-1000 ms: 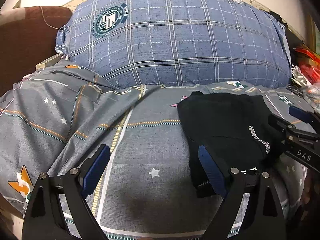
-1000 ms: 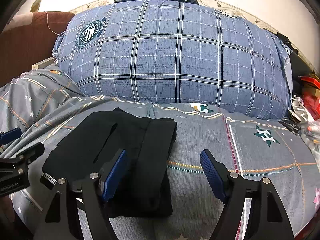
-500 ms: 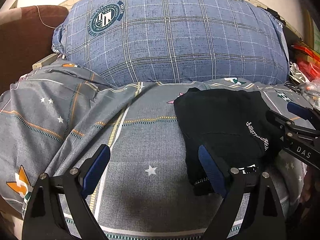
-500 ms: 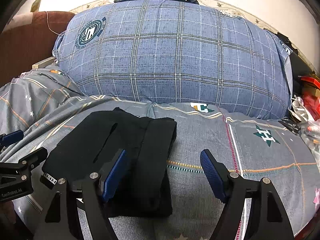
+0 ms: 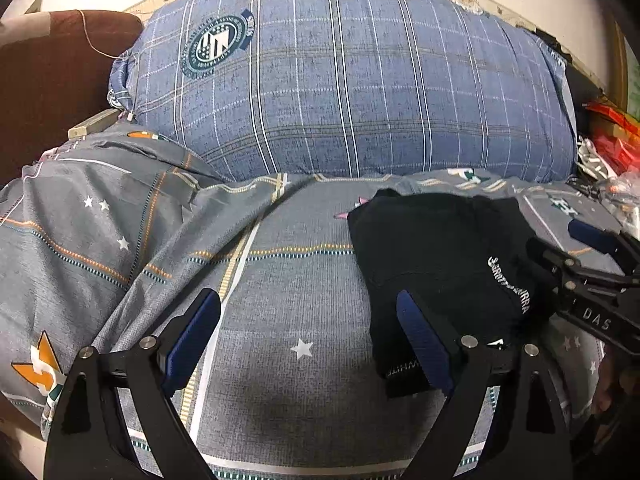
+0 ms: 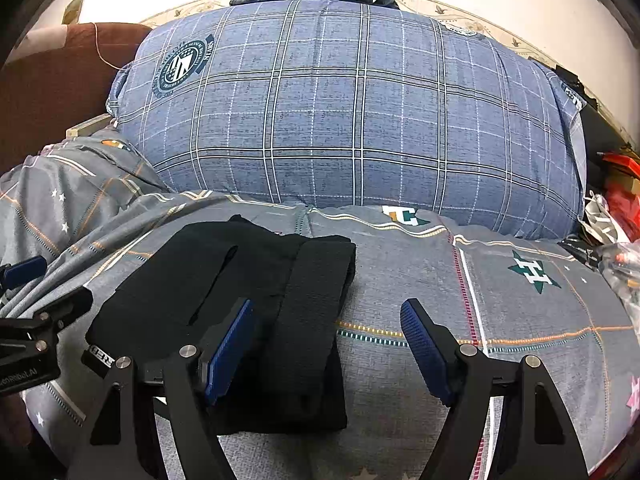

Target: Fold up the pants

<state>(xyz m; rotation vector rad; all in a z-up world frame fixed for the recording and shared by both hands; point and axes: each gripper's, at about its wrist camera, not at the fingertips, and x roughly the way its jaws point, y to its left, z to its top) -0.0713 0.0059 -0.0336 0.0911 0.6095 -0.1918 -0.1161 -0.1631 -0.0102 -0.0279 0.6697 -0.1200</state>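
Evidently the black pants [image 6: 248, 304] lie folded compactly (task apparently near complete), left gripper [image 5: 308, 340] and right gripper [image 6: 328, 344] spread wide, empty.

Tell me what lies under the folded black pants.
The black pants lie on the grey patterned bedsheet. Whatever is directly beneath them is covered and cannot be seen.

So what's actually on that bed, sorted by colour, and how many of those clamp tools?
Black: 1, the pants
Blue plaid: 1, the pillow
Grey, starred: 1, the sheet
Clamp tools: 2, the left gripper and right gripper, both open and holding nothing
Total: 5
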